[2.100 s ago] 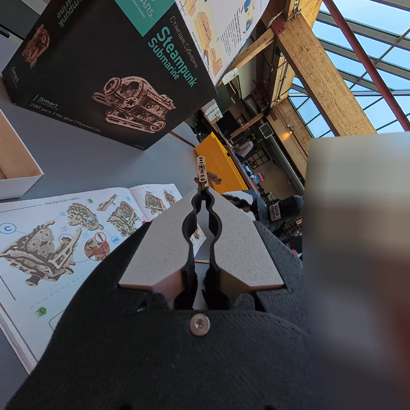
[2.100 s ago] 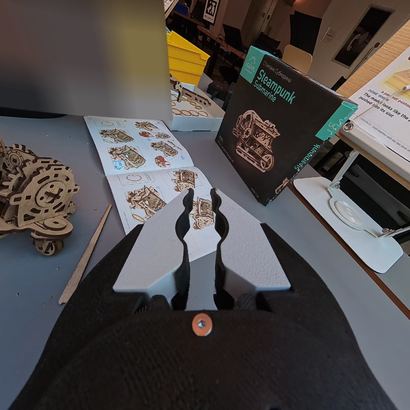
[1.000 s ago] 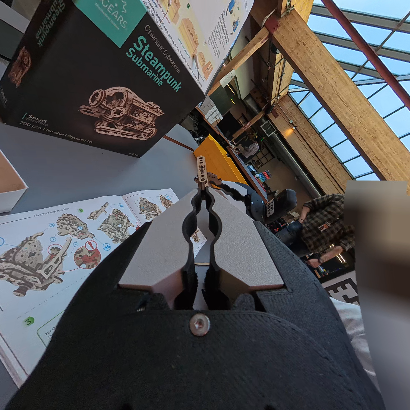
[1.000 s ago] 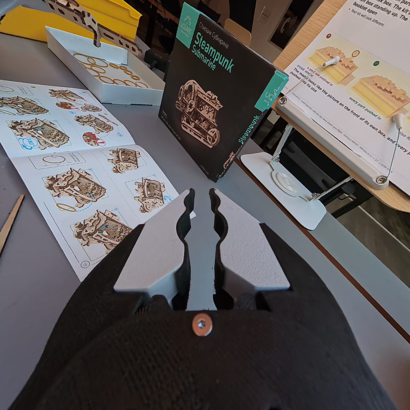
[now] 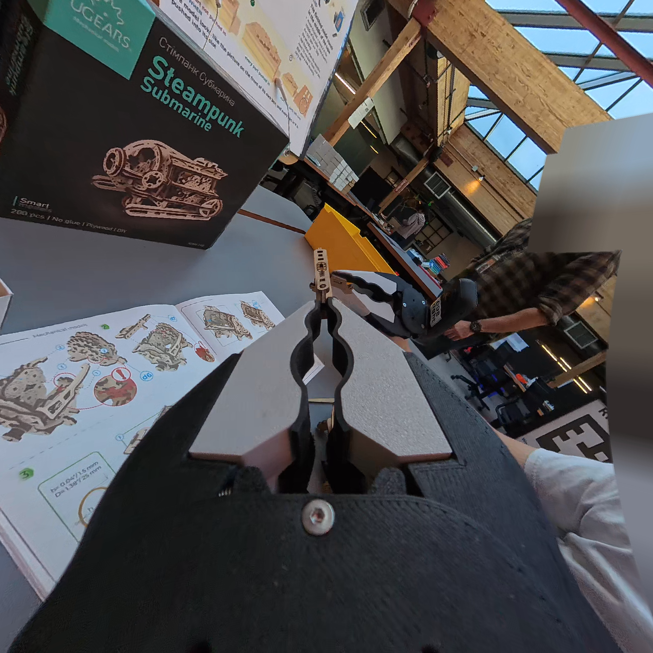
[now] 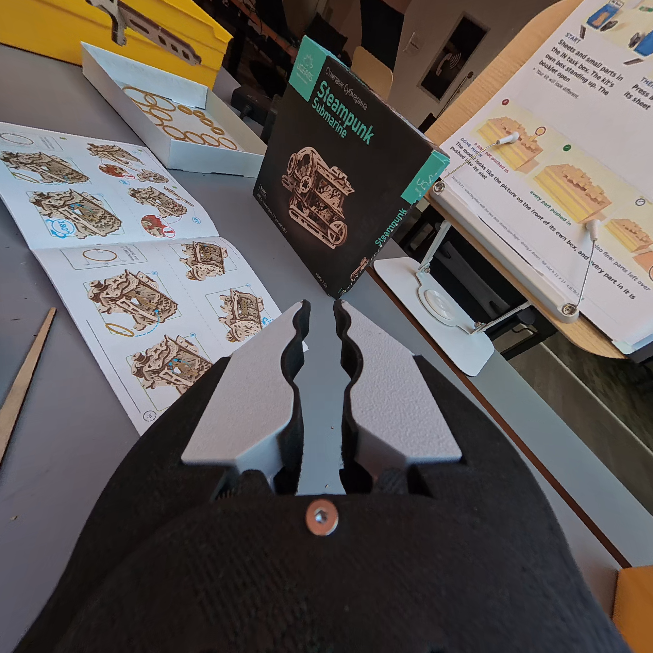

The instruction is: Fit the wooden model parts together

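Your left gripper (image 5: 322,304) is clenched on a slim wooden part (image 5: 321,274); the part sticks up out of the fingertips, held in the air above the worktop (image 5: 106,268), with a small wooden tab branching off to its right; your right gripper (image 6: 321,306) is released, fingers apart with a clear gap, nothing between them, grey worktop showing through; in the left wrist view the right gripper sits just beyond the wooden part, fingers pointing toward it, tips close to the tab, contact cannot be told; in the right wrist view the same wooden part shows at the top left, in front of the yellow bin (image 6: 70,31); open instruction booklet (image 6: 116,254) lies flat on the worktop left of the right gripper; dark kit box (image 6: 335,176) stands upright beyond the booklet; shallow white tray (image 6: 212,159) behind the booklet holds a spread of tan rings (image 6: 176,120); thin wooden stick (image 6: 24,374) lies on the worktop at the far left; white stand (image 6: 445,311) at the worktop's right edge carries a printed instruction sheet (image 6: 565,169); a person in a plaid shirt (image 5: 530,282) stands in the background of the left wrist view
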A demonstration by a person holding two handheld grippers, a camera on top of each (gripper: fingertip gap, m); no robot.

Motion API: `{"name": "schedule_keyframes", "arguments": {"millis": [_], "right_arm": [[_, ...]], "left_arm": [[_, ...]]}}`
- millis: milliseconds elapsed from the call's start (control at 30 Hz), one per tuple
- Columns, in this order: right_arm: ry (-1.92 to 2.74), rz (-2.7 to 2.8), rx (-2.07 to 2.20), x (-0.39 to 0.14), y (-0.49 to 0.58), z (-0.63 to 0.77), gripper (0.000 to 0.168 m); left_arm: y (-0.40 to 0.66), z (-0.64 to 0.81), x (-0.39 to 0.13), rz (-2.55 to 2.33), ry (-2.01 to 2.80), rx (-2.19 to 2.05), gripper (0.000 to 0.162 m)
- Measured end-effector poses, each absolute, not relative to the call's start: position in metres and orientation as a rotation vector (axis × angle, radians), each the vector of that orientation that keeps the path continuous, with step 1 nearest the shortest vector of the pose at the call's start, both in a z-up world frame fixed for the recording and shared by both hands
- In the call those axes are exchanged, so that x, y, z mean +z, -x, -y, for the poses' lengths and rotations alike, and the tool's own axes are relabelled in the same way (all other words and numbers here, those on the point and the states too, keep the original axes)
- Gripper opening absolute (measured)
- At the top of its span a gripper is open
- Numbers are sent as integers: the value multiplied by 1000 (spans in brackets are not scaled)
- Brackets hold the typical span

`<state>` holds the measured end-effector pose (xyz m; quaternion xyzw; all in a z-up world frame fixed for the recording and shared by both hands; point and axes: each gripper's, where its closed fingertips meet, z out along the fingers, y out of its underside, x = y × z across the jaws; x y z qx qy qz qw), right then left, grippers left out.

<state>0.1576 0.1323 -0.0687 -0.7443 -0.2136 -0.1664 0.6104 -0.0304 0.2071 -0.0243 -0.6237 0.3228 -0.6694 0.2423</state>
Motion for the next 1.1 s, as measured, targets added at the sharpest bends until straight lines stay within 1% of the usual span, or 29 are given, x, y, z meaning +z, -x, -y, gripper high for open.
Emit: {"name": "schedule_keyframes", "arguments": {"millis": [367, 633, 1100], "right_arm": [[1728, 510, -352, -68, -150, -131, 13], [1727, 538, -346, -68, -146, -129, 14], [1721, 540, -310, -66, -145, -126, 13]], "left_arm": [[59, -159, -34, -871, 1689, -1791, 0], [91, -174, -27, -686, 1654, -1763, 0], [91, -163, -37, -679, 1696, -1785, 0]]}}
